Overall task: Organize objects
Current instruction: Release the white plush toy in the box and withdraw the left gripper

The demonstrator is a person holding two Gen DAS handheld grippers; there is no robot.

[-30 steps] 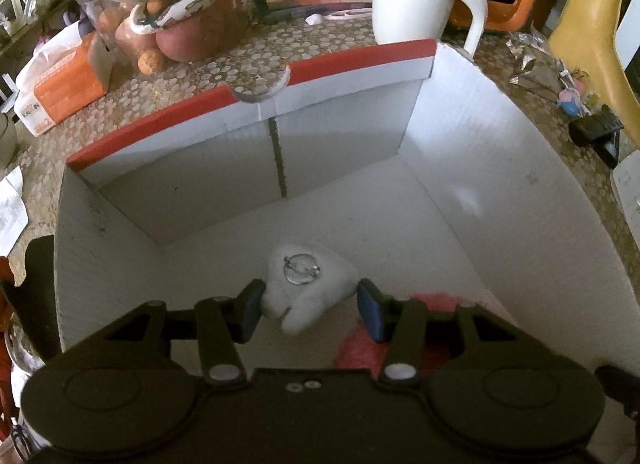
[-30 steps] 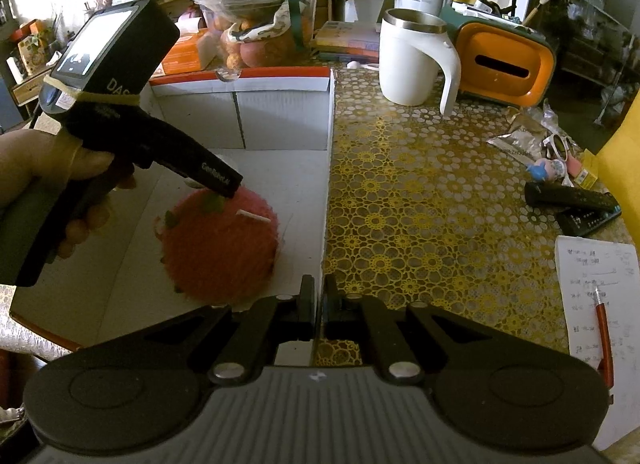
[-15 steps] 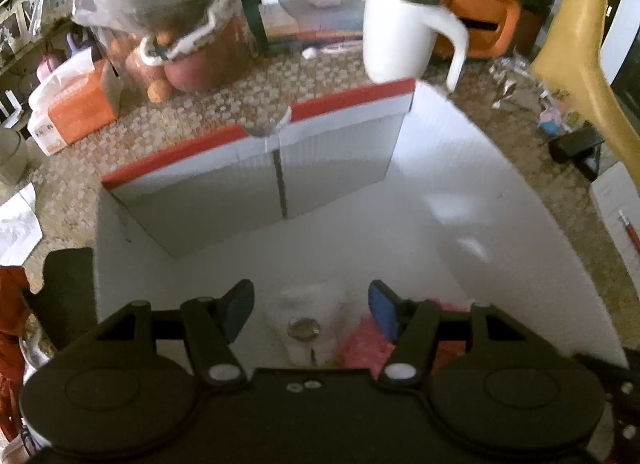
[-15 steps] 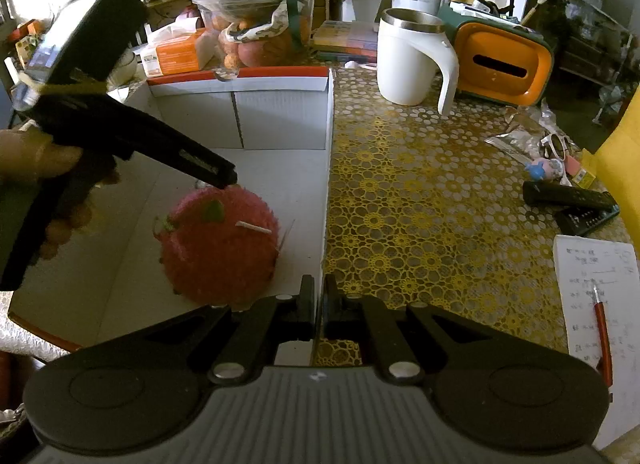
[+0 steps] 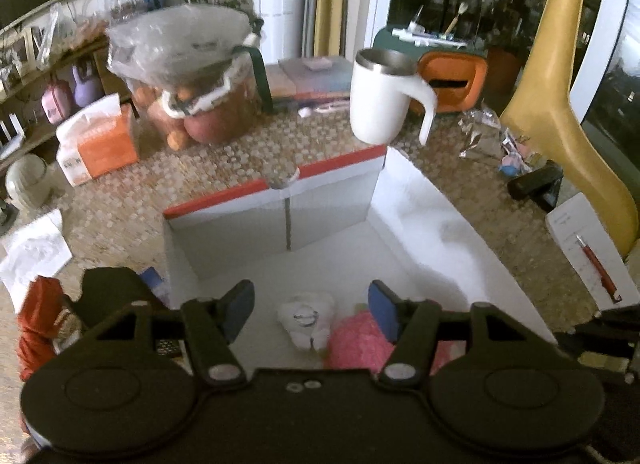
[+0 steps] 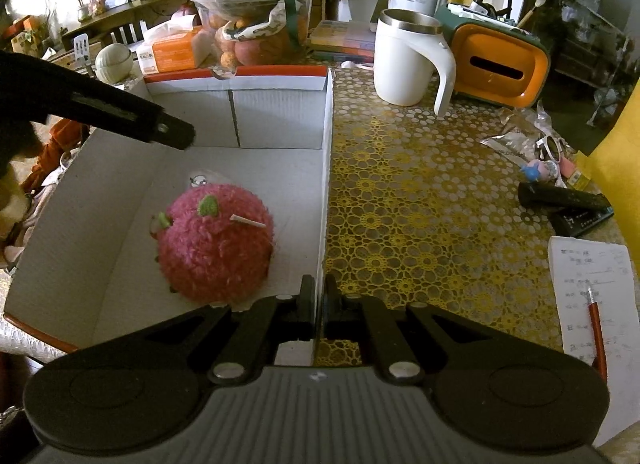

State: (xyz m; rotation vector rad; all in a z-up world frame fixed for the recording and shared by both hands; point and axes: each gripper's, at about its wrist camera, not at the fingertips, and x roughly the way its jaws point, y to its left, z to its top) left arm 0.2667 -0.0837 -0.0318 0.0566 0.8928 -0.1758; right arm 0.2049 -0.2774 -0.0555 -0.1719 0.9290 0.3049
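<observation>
Counter (image 6: 420,200): patterned gold cloth, carrying all items. Box (image 6: 256,112): white, red-edged, open-topped, at the counter's left part. Mug (image 6: 408,58): white, upright, beyond the box's far right corner. Pink plush (image 6: 214,246): on the box floor near the right wall. White plush (image 5: 306,318): small, with a metal ring, just beside the pink one. Left hand-held gripper (image 5: 310,310): jaws well apart above the white plush, gripping nothing. Right hand-held gripper (image 6: 318,300): jaws closed on the box's right wall.
</observation>
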